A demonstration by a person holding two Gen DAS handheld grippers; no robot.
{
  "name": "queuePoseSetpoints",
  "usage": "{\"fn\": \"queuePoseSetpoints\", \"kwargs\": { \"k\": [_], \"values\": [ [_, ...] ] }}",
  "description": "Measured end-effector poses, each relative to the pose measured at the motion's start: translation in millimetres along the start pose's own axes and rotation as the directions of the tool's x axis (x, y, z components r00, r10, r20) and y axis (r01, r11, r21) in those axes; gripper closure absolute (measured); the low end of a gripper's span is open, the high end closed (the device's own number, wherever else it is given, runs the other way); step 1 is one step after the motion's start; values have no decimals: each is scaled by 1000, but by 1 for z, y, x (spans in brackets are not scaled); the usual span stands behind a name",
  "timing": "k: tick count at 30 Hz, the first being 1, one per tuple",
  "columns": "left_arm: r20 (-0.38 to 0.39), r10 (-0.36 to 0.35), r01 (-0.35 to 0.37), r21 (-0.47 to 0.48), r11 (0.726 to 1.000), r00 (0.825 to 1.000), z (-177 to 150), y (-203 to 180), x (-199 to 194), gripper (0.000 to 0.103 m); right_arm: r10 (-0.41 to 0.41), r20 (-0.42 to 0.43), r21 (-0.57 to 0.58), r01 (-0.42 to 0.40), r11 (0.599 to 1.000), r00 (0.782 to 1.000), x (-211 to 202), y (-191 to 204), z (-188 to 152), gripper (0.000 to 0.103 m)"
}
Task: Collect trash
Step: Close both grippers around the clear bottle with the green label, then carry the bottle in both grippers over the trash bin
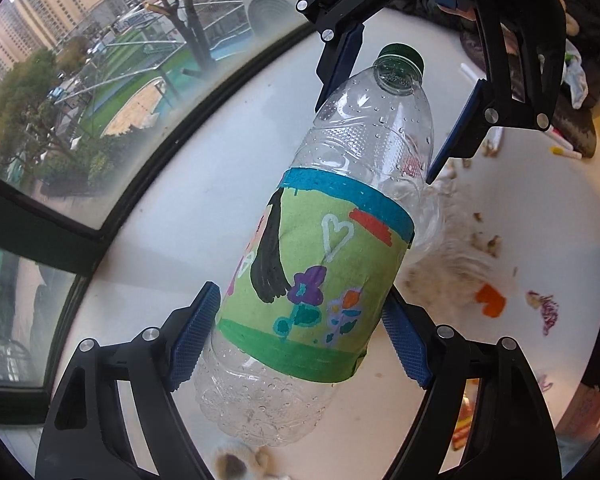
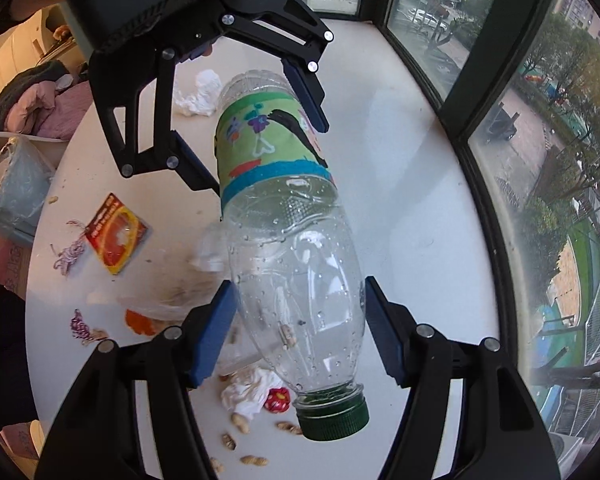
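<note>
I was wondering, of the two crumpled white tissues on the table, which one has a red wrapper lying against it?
The tissue near the bottle's green cap; a red wrapper touches it. The other tissue lies alone beyond the bottle's base.

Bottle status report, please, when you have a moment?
Left gripper clamps the labelled end. Right gripper clamps the bottle near its cap. Nothing in the way.

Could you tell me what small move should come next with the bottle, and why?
Probably carry the bottle toward the lined bin: the left gripper and right gripper clamp it clear of the table.
</note>
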State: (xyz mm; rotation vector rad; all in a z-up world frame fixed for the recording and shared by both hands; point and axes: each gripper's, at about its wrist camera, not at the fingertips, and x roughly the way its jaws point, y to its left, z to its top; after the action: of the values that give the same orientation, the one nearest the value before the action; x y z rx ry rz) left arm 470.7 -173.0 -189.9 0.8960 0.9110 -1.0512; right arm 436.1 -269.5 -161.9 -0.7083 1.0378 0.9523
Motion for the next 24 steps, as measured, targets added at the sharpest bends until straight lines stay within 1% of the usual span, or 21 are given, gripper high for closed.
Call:
{"fn": "queuePoseSetpoints", "kwargs": {
  "k": [4, 12, 17, 18, 24],
  "values": [
    [18, 26, -25, -36, 999, 1000, -12, -14, -36, 26, -3, 17, -40, 4, 999, 1000, -27, 25, 10, 41],
    [12, 79, -77, -99, 992, 997, -59, -75, -112, 26, 23, 40, -117, -18, 993, 999, -63, 97, 36, 41],
    [2, 103, -102, -143, 985, 995, -90, -108, -155, 26, 40, 58, -166, -30, 986, 997, -80, 148, 52, 41],
    [-1, 107, -106, -150, 983, 994, -92, -113, -162, 26, 44, 60, -174, -33, 984, 997, -83, 158, 55, 41],
    [-5, 133, -131, -211, 969, 991, -134, -160, -202, 26, 63, 81, -232, -42, 972, 995, -95, 218, 71, 41]
  ]
}}
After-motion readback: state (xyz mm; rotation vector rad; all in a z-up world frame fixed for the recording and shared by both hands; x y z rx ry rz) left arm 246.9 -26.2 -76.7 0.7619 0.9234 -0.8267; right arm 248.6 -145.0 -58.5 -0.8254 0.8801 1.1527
